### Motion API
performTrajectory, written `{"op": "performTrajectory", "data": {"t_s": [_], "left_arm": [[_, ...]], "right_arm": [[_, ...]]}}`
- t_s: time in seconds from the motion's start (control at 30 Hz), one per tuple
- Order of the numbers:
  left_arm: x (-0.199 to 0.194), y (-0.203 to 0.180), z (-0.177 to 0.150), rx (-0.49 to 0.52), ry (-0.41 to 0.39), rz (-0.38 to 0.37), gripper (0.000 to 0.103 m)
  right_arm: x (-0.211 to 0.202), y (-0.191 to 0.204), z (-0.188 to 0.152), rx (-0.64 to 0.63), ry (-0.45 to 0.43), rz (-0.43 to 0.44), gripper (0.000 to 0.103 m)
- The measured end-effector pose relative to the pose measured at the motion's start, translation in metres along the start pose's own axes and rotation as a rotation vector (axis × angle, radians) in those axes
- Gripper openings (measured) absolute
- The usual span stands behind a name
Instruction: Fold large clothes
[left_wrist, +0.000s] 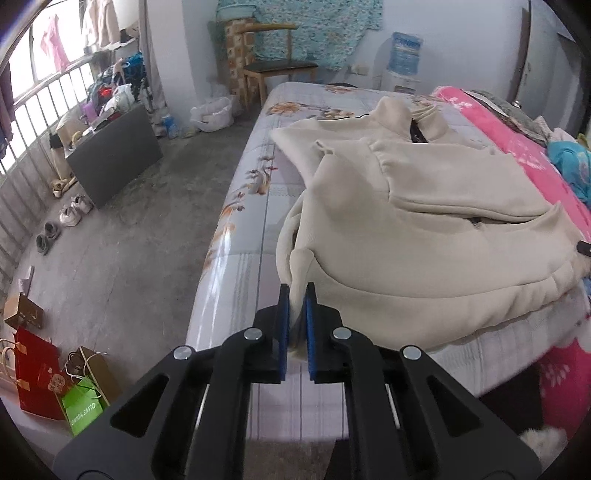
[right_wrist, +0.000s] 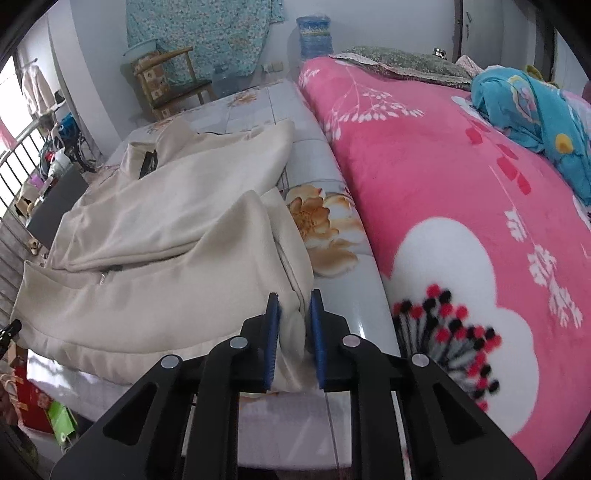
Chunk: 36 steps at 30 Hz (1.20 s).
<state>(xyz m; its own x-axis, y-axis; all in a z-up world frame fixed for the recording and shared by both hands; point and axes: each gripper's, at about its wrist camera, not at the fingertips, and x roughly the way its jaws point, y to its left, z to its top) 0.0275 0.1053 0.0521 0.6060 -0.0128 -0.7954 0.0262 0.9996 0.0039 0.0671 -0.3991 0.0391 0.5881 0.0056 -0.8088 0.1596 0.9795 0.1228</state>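
While both sleeves already lie folded across the cream jacket (left_wrist: 424, 229), left gripper (left_wrist: 296, 325) and right gripper (right_wrist: 294, 339) clamp its hem corners, bottom fold pending

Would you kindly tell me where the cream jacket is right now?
The cream jacket lies on the floral sheet, left of the pink blanket, hem corners pinched by both grippers.
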Motion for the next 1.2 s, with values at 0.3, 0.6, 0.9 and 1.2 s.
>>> {"op": "performTrajectory", "data": {"t_s": [0.3, 0.6, 0.9, 1.2], "left_arm": [[0.005, 0.030, -0.018, -0.096, 0.070, -0.056, 0.016], [-0.019, 0.034, -0.001, -0.092, -0.049, -0.060, 0.036], [-0.013, -0.005, 0.003, -0.031, -0.029, -0.139, 0.045], [-0.002, -0.033, -0.002, 0.040, 0.003, -0.136, 0.050]], "right_arm": [[0.003, -0.017, -0.023, 0.074, 0.068, 0.000, 0.034], [-0.031, -0.008, -0.011, 0.041, -0.038, -0.025, 0.062], [-0.039, 0.020, -0.010, -0.023, -0.059, 0.018, 0.074], [-0.034, 0.040, -0.013, -0.076, -0.038, 0.043, 0.079]]}}
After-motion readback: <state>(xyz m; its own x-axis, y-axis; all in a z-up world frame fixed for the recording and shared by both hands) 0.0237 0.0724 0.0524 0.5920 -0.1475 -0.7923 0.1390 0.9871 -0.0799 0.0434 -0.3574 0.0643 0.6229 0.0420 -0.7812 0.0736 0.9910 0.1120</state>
